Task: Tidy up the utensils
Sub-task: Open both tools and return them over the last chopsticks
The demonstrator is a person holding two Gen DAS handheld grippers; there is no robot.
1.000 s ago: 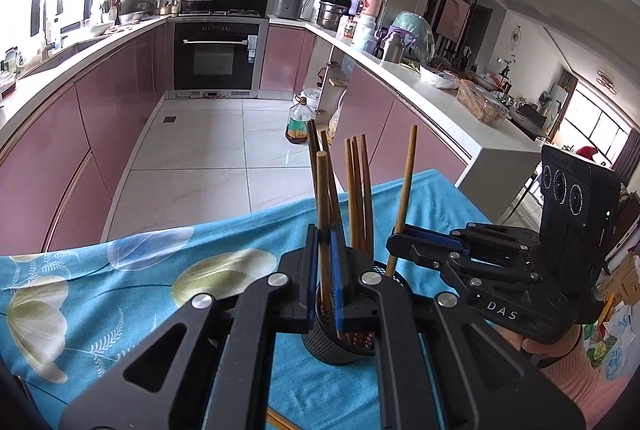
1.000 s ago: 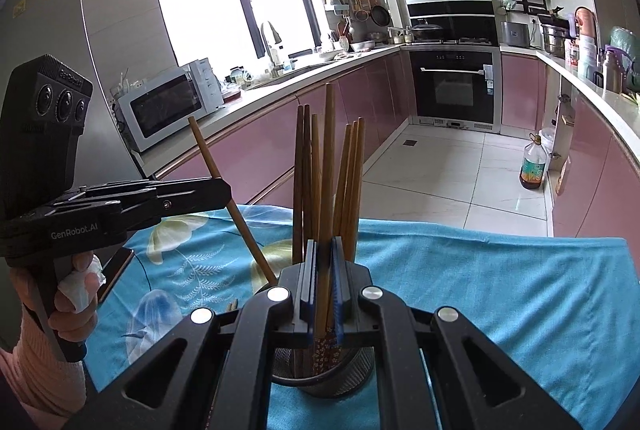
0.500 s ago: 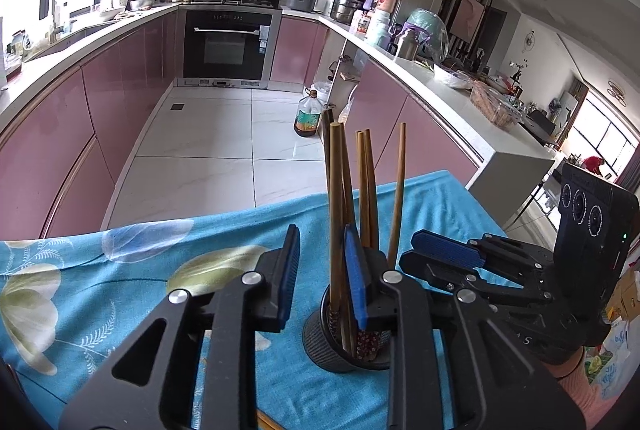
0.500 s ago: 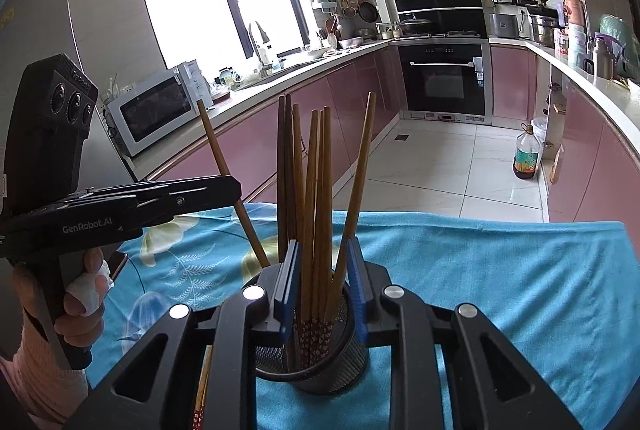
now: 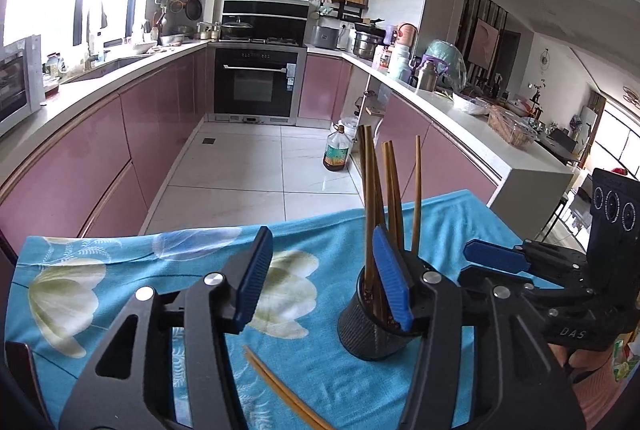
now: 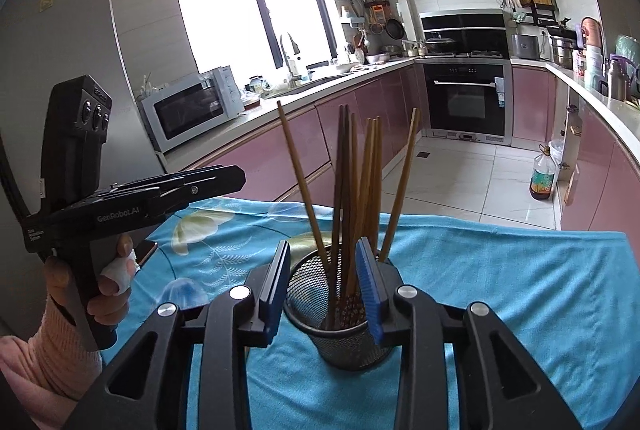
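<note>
A black mesh holder (image 5: 362,330) (image 6: 348,344) stands on the blue floral cloth (image 5: 100,270) with several wooden chopsticks (image 5: 374,189) (image 6: 352,169) upright in it. My left gripper (image 5: 322,278) hangs to the left of the holder. Its jaws are opening with nothing between them, and its right pad (image 5: 390,278) is in front of the holder's rim. My right gripper (image 6: 322,286) faces the holder from the near side. Its jaws are opening too, and the pads stand apart from the chopsticks seen between them. Loose chopsticks (image 5: 280,390) lie on the cloth.
A hand (image 6: 108,282) with a pink sleeve holds the left gripper (image 6: 240,177), seen side-on. The right gripper (image 5: 480,268) shows at the right of the holder. Pink cabinets, white counters, a microwave (image 6: 188,111) and an oven (image 5: 256,81) surround a tiled floor with an oil bottle (image 5: 336,149).
Both grippers were shut on chopsticks in the holder; both have opened and let go. The left gripper has swung left, so the holder now sits at its right finger.
</note>
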